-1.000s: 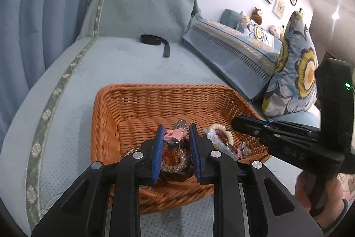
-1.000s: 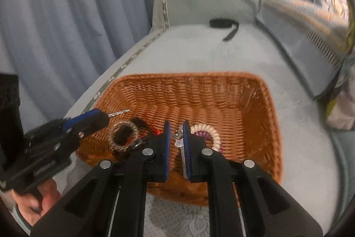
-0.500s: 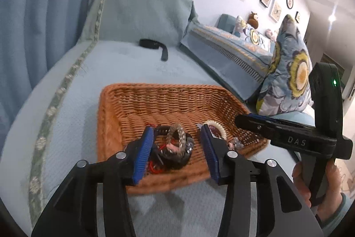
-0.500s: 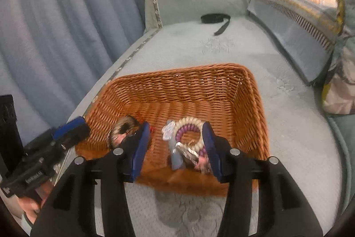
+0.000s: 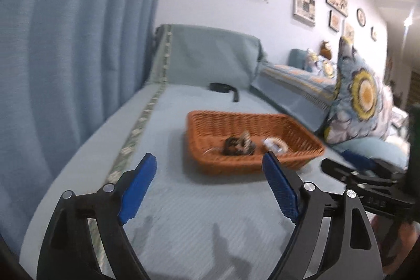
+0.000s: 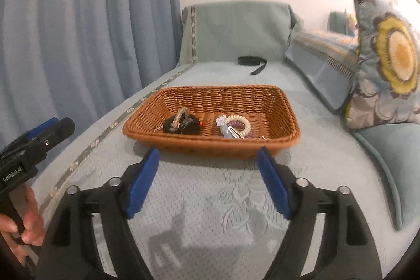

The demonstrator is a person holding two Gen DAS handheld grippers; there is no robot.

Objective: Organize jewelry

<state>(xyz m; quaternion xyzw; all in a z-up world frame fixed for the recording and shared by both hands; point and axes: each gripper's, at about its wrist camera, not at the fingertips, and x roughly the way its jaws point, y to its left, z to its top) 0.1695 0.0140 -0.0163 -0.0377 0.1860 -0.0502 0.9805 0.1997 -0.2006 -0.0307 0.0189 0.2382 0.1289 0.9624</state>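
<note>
An orange wicker basket sits on the pale blue sofa seat; it also shows in the left wrist view. Inside lie a dark pile of hair ties and bracelets on the left and a cream spiral bracelet with a pale clip on the right. The same piles show in the left wrist view, dark and cream. My left gripper is open and empty, held short of the basket. My right gripper is open and empty, just in front of the basket's near rim.
A black strap lies at the back of the seat. A blue curtain hangs on the left. Floral cushions stand on the right. The other gripper shows at each view's edge, the right one and the left one.
Both grippers opened, let their jewelry fall into the basket, and pulled back and away from it. The basket now looks smaller and farther off in both views.
</note>
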